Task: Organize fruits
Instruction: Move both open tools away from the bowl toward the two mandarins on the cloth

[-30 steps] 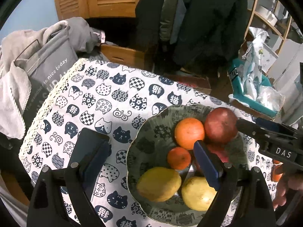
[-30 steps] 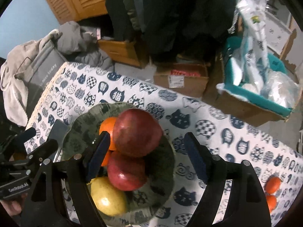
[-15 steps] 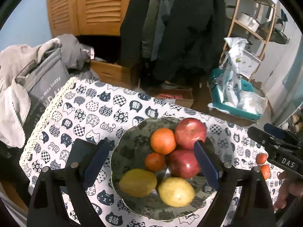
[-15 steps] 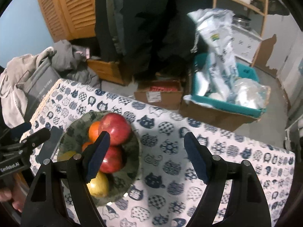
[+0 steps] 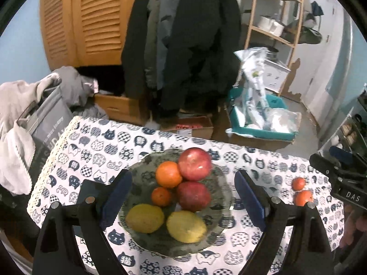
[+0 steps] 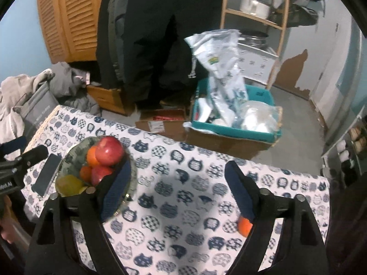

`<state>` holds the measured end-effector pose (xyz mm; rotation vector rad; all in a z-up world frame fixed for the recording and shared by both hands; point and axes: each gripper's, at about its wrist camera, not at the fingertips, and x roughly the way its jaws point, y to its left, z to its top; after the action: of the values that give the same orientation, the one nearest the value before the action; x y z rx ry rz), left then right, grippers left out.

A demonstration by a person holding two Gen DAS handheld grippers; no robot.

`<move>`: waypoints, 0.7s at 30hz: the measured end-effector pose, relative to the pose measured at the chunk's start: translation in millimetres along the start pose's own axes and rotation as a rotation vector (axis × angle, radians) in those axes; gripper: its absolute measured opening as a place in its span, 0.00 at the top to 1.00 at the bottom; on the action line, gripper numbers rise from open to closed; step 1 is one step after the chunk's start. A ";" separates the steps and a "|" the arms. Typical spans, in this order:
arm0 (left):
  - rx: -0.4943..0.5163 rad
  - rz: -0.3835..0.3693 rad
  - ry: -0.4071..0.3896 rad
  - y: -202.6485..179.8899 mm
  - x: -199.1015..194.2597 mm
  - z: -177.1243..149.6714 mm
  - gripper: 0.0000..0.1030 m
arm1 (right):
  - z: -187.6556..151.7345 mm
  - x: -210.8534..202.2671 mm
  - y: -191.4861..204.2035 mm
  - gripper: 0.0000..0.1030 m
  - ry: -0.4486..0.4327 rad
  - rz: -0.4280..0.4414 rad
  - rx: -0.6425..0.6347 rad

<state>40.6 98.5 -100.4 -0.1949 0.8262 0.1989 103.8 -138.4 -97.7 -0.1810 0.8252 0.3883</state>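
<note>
A green glass bowl (image 5: 142, 171) on the cat-print tablecloth (image 5: 103, 142) holds two red apples (image 5: 195, 163), an orange (image 5: 168, 174), a small mandarin (image 5: 161, 196) and two yellow fruits (image 5: 186, 225). My left gripper (image 5: 183, 190) hangs open above the bowl, touching nothing. Two mandarins (image 5: 298, 183) lie on the cloth to the right, near the right gripper's tip (image 5: 339, 169). In the right wrist view my right gripper (image 6: 177, 174) is over bare cloth to the right of the bowl (image 6: 68, 160). Its jaws are opening with nothing between them. One mandarin (image 6: 244, 225) peeks from behind its right finger.
A dark phone (image 6: 47, 174) lies flat just left of the bowl. Past the table's far edge are cardboard boxes (image 6: 160, 123), a teal bin of plastic bags (image 6: 234, 114), hanging coats, a wooden shelf and a grey bag under clothes (image 5: 45, 119) at the left.
Both grippers rose and drew back from the bowl. The right one swung right, away from the top apple, which stays in the bowl, and its jaws widened.
</note>
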 end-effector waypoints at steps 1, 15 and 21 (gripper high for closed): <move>0.007 -0.006 -0.003 -4.4 -2.6 -0.3 0.11 | -2.6 -3.7 -4.4 0.17 -0.003 -0.004 0.006; 0.136 -0.045 -0.026 -68.1 -18.8 -8.3 0.11 | -46.9 -48.5 -70.2 0.17 0.004 -0.081 0.081; 0.173 -0.059 -0.021 -92.1 -19.4 -11.0 0.11 | -60.0 -62.3 -93.4 0.17 -0.003 -0.104 0.116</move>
<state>43.0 5.1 -84.6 -0.0546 0.8111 0.0729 62.6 -258.7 -90.8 -0.1149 0.8294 0.2419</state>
